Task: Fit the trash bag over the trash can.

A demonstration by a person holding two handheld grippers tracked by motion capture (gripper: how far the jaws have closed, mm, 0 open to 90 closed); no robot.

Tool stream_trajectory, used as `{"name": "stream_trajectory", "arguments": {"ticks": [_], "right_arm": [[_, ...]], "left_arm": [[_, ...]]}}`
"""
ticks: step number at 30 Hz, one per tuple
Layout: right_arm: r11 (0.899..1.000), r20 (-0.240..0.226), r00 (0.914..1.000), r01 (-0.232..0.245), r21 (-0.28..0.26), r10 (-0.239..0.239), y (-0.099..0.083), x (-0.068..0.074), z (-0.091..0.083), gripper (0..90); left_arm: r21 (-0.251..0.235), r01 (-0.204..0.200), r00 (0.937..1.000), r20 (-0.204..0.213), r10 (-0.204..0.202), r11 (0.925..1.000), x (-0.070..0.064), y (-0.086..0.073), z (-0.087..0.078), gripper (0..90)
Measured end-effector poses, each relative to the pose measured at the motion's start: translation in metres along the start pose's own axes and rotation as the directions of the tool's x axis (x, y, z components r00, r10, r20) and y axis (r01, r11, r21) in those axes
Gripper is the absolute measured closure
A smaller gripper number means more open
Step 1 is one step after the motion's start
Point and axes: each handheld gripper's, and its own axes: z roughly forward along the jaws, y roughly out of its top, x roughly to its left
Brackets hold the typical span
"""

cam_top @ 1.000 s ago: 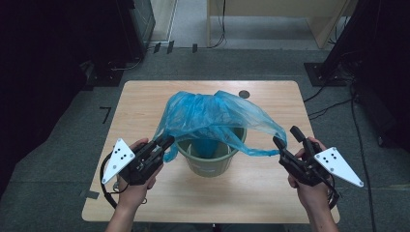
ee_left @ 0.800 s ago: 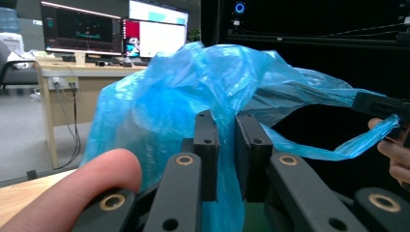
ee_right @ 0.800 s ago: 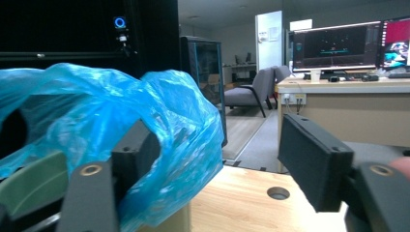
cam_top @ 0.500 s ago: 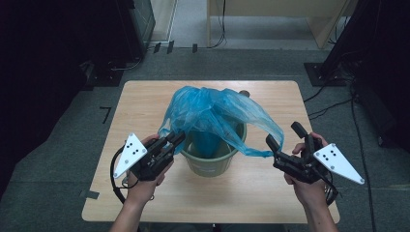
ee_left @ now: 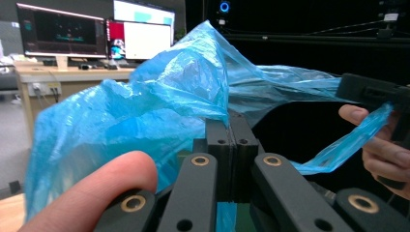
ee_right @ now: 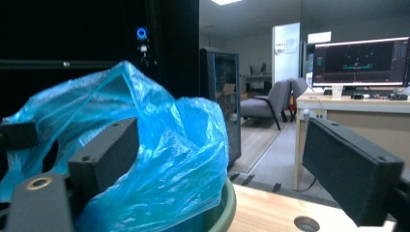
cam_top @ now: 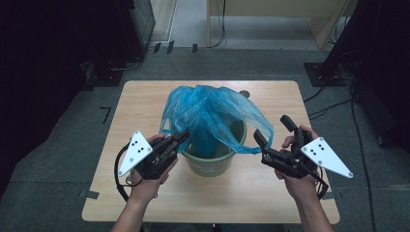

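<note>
A green bucket (cam_top: 212, 162) stands mid-table with a thin blue plastic bag (cam_top: 212, 113) billowing out of it. My left gripper (cam_top: 182, 137) is at the bucket's left rim, shut on the bag's edge; in the left gripper view the jaws (ee_left: 234, 133) press together with blue film pinched between them. My right gripper (cam_top: 273, 129) is open just right of the bucket. A stretched strip of the bag (cam_top: 249, 147) reaches its nearer jaw. In the right gripper view the bag (ee_right: 159, 140) lies against the left jaw, with the gap (ee_right: 227, 159) wide.
The wooden table (cam_top: 145, 104) has a small round hole (cam_top: 244, 93) behind the bucket. Dark cabinets and cables ring the table on the floor. Desks with monitors (ee_right: 360, 60) stand far off in the room.
The bag's right side has gone slack and drawn in toward the bucket, and its top has risen. Both grippers have edged slightly inward.
</note>
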Motion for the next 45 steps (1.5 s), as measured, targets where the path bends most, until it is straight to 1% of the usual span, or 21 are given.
{"name": "stream_trajectory", "arguments": {"ticks": [2, 4, 5, 6, 10, 15, 17, 20, 21, 22, 25, 27, 30, 32, 33, 35, 38, 41, 43, 44, 45], "right_arm": [[1.000, 0.011, 0.9999, -0.001, -0.009, 0.001, 0.002, -0.001, -0.003, 16.0], [1.000, 0.046, 0.9987, 0.022, 0.001, -0.022, 0.003, -0.002, -0.004, 20.4], [0.999, 0.054, 0.9979, 0.035, 0.007, -0.036, 0.004, -0.003, -0.006, 21.0], [0.999, 0.054, 0.9979, 0.035, 0.007, -0.036, 0.004, -0.003, -0.006, 21.0], [1.000, 0.012, 0.9998, 0.013, -0.016, -0.013, 0.007, -0.002, -0.011, 14.8], [1.000, -0.020, 0.9997, -0.010, -0.019, 0.009, 0.007, -0.003, -0.009, 12.0], [1.000, -0.031, 0.9994, -0.016, -0.020, 0.015, 0.007, -0.002, -0.008, 12.0], [1.000, -0.042, 0.9991, -0.010, -0.025, 0.009, 0.007, 0.002, -0.007, 14.1], [1.000, -0.046, 0.9989, -0.006, -0.026, 0.005, 0.007, 0.004, -0.006, 14.4], [1.000, -0.046, 0.9989, -0.005, -0.024, 0.004, 0.006, 0.006, -0.006, 15.4], [1.000, -0.046, 0.9989, 0.003, -0.021, -0.004, 0.005, 0.008, -0.004, 19.1], [1.000, -0.051, 0.9987, -0.007, -0.024, 0.005, 0.005, 0.009, -0.004, 20.2], [0.999, -0.065, 0.9974, -0.032, -0.031, 0.030, 0.006, 0.008, -0.005, 20.6], [0.994, -0.133, 0.9876, -0.092, -0.055, 0.084, 0.008, 0.006, -0.008, 18.6], [0.992, -0.138, 0.9853, -0.110, -0.063, 0.100, 0.009, 0.005, -0.009, 17.4], [0.993, -0.115, 0.9895, -0.096, -0.072, 0.087, 0.012, 0.004, -0.010, 17.0], [0.996, -0.061, 0.9957, -0.073, -0.053, 0.070, 0.013, 0.002, -0.009, 17.1], [0.998, -0.025, 0.9982, -0.055, -0.033, 0.054, 0.013, 0.002, -0.009, 17.9], [0.999, 0.020, 0.9994, -0.027, -0.021, 0.028, 0.014, 0.004, -0.009, 18.1], [0.999, 0.020, 0.9994, -0.027, -0.021, 0.028, 0.014, 0.004, -0.009, 18.1], [0.999, 0.051, 0.9983, -0.025, -0.030, 0.027, 0.017, 0.003, -0.010, 19.3]], "left_arm": [[-0.010, 0.008, 0.9999, -0.007, -0.008, 0.9999, 0.003, 0.002, -0.004, 89.9], [-0.020, 0.019, 0.9997, -0.012, -0.020, 0.9996, 0.007, 0.005, -0.007, 89.9], [-0.028, 0.019, 0.9996, -0.019, -0.020, 0.9994, 0.009, 0.007, -0.010, 90.0], [-0.028, 0.019, 0.9996, -0.019, -0.020, 0.9994, 0.009, 0.007, -0.010, 90.0], [-0.044, 0.036, 0.9992, -0.015, -0.037, 0.9984, 0.010, 0.010, -0.011, 90.0], [-0.032, 0.034, 0.9994, 0.007, -0.034, 0.9989, 0.005, 0.009, -0.007, 90.0], [-0.017, 0.026, 0.9993, 0.027, -0.025, 0.9995, -0.002, 0.008, -0.001, 90.0], [-0.011, 0.031, 0.9986, 0.043, -0.031, 0.9995, -0.006, 0.007, 0.003, 90.0], [-0.001, 0.041, 0.9968, 0.069, -0.041, 0.9992, -0.010, 0.005, 0.007, 90.0], [-0.001, 0.041, 0.9968, 0.069, -0.041, 0.9992, -0.010, 0.005, 0.007, 90.0], [0.016, 0.028, 0.9949, 0.096, -0.029, 0.9995, -0.017, 0.003, 0.011, 90.0], [0.025, 0.024, 0.9942, 0.104, -0.027, 0.9994, -0.020, 0.001, 0.012, 89.9], [0.029, 0.050, 0.9925, 0.110, -0.052, 0.9984, -0.018, -0.003, 0.011, 89.9], [0.043, 0.063, 0.9915, 0.111, -0.067, 0.9971, -0.018, -0.005, 0.013, 89.9], [0.050, 0.060, 0.9917, 0.111, -0.065, 0.9969, -0.018, -0.007, 0.014, 89.9], [0.061, 0.057, 0.9910, 0.118, -0.064, 0.9965, -0.021, -0.009, 0.017, 89.9], [0.067, 0.053, 0.9889, 0.135, -0.062, 0.9964, -0.025, -0.010, 0.020, 89.8], [0.077, 0.052, 0.9875, 0.144, -0.063, 0.9956, -0.028, -0.010, 0.023, 89.7], [0.081, 0.051, 0.9863, 0.153, -0.063, 0.9954, -0.030, -0.010, 0.025, 89.7], [0.081, 0.051, 0.9863, 0.153, -0.063, 0.9954, -0.030, -0.010, 0.025, 89.7], [0.080, 0.050, 0.9862, 0.153, -0.062, 0.9955, -0.031, -0.009, 0.025, 89.6]]}}
